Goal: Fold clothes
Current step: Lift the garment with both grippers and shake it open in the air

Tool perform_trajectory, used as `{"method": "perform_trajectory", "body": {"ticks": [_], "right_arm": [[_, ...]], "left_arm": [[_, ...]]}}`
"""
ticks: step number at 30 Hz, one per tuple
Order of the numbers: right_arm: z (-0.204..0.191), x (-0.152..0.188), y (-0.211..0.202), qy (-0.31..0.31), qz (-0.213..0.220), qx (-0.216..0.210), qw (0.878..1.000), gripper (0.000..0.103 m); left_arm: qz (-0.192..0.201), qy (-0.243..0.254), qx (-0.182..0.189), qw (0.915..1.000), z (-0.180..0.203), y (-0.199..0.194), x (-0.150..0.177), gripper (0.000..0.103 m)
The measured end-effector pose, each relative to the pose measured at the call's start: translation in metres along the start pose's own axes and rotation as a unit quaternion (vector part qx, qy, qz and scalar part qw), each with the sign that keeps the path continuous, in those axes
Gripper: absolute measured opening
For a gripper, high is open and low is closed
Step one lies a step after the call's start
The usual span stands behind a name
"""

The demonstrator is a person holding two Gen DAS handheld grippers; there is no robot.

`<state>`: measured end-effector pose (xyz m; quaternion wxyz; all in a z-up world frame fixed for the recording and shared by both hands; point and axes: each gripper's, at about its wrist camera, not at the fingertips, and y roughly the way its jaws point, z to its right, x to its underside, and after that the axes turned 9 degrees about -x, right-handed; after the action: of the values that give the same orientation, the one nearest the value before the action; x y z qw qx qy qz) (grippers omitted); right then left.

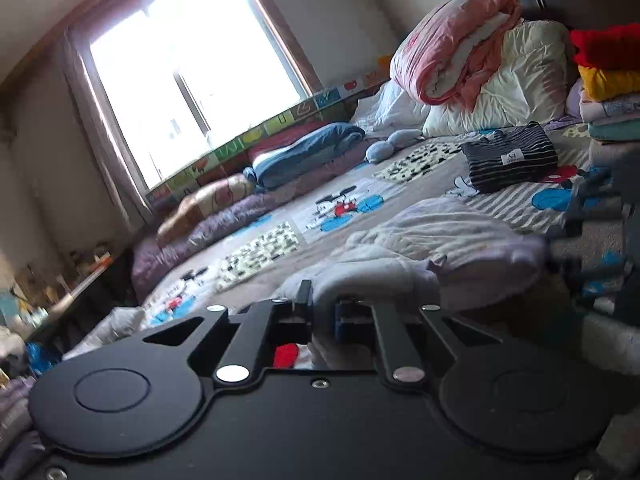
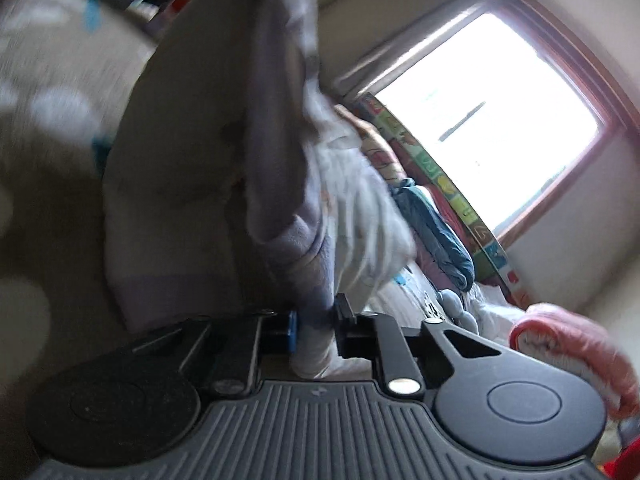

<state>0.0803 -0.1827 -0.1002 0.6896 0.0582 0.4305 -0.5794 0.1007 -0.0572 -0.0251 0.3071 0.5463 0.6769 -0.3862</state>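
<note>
A pale white and lavender garment [image 1: 432, 248] lies bunched on the cartoon-print bedsheet [image 1: 256, 248] in the left wrist view. My left gripper [image 1: 323, 310] is shut on its near edge, the cloth pinched between the jaws. At the right edge of that view, dark and blurred, my right gripper [image 1: 556, 248] meets the garment's lavender hem. In the right wrist view the same garment [image 2: 304, 184] hangs stretched away from my right gripper [image 2: 316, 326], which is shut on a fold of it.
A folded striped dark top [image 1: 508, 158] lies further up the bed. A stack of folded clothes [image 1: 608, 84] stands at the right, beside piled pink and cream quilts [image 1: 472, 52]. Rolled blankets [image 1: 304, 152] line the window side. A cluttered shelf [image 1: 60, 280] stands at the left.
</note>
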Motion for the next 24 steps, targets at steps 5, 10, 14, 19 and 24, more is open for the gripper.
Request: {"method": "perform_trajectory", "body": {"ticks": [5, 10, 14, 19, 24], "right_arm": [[0.036, -0.01, -0.041, 0.049, 0.032, 0.026, 0.998, 0.012], [0.077, -0.025, -0.083, 0.078, 0.07, 0.049, 0.993, 0.011], [0.099, -0.039, -0.117, 0.079, 0.104, 0.073, 0.989, 0.011], [0.124, -0.054, -0.149, 0.078, 0.13, 0.09, 0.984, 0.01], [0.138, -0.066, -0.18, 0.074, 0.158, 0.106, 0.979, 0.01]], "left_arm": [[0.034, 0.027, -0.014, 0.999, -0.009, -0.013, -0.019, 0.008], [0.072, 0.041, -0.028, 0.9962, -0.022, -0.028, -0.046, 0.008], [0.095, 0.043, -0.035, 0.994, -0.035, -0.042, -0.063, 0.008], [0.121, 0.046, -0.047, 0.9905, -0.045, -0.069, -0.074, 0.008], [0.142, 0.04, -0.048, 0.9879, -0.054, -0.1, -0.08, 0.008]]}}
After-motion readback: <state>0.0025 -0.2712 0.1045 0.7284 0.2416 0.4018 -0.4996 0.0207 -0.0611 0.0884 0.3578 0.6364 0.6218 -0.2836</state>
